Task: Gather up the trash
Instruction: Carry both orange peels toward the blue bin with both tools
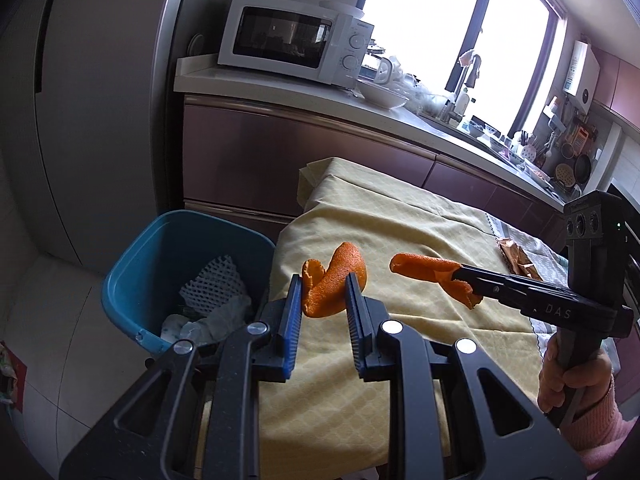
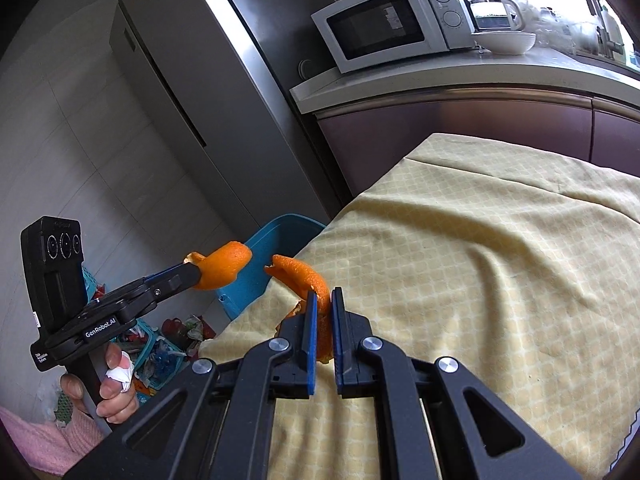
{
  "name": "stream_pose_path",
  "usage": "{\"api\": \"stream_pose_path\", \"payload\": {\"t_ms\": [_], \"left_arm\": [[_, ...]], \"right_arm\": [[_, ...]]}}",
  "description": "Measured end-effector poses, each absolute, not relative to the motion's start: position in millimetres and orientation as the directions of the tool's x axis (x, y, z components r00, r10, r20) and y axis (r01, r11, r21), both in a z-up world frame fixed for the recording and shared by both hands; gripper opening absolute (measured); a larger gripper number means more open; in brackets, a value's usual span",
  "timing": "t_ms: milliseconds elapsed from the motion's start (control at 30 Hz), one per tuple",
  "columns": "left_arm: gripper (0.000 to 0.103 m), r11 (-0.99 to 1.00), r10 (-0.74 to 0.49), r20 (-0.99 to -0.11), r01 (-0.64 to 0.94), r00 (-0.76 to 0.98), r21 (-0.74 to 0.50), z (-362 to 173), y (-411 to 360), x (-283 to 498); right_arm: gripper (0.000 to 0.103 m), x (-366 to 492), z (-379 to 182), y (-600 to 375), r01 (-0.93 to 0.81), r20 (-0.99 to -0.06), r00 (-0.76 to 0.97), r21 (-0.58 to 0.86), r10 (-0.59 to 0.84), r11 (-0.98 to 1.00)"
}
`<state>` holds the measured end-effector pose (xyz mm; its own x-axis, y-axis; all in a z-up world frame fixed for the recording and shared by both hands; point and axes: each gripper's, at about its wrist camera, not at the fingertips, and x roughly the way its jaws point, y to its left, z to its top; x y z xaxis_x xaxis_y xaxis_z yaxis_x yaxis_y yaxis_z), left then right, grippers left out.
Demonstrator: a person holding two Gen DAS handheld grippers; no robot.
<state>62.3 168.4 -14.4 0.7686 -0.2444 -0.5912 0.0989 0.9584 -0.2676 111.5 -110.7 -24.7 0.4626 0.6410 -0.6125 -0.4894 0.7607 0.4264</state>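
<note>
Two curled orange peels held in the air above the yellow tablecloth [image 1: 420, 236]. The rounder peel [image 1: 334, 286] is clamped between the fingers of the left gripper [image 1: 323, 300], just beside the rim of the blue bin [image 1: 132, 280]. The longer peel [image 1: 434, 276] is pinched by the right gripper [image 2: 325, 312], farther from the bin. Crumpled paper and white foam netting [image 1: 212, 290] lie inside the bin.
</note>
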Motion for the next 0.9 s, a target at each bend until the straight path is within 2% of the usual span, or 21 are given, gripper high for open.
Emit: {"api": "stream_pose_path", "payload": {"t_ms": [900], "left_arm": [[0.021, 0.973, -0.113, -0.617, -0.040, 0.779, -0.229, -25, 221, 71]], "right_arm": [[0.006, 141, -24, -30, -0.579, -0.632, 0.372, 0.414, 0.680, 0.702]]}}
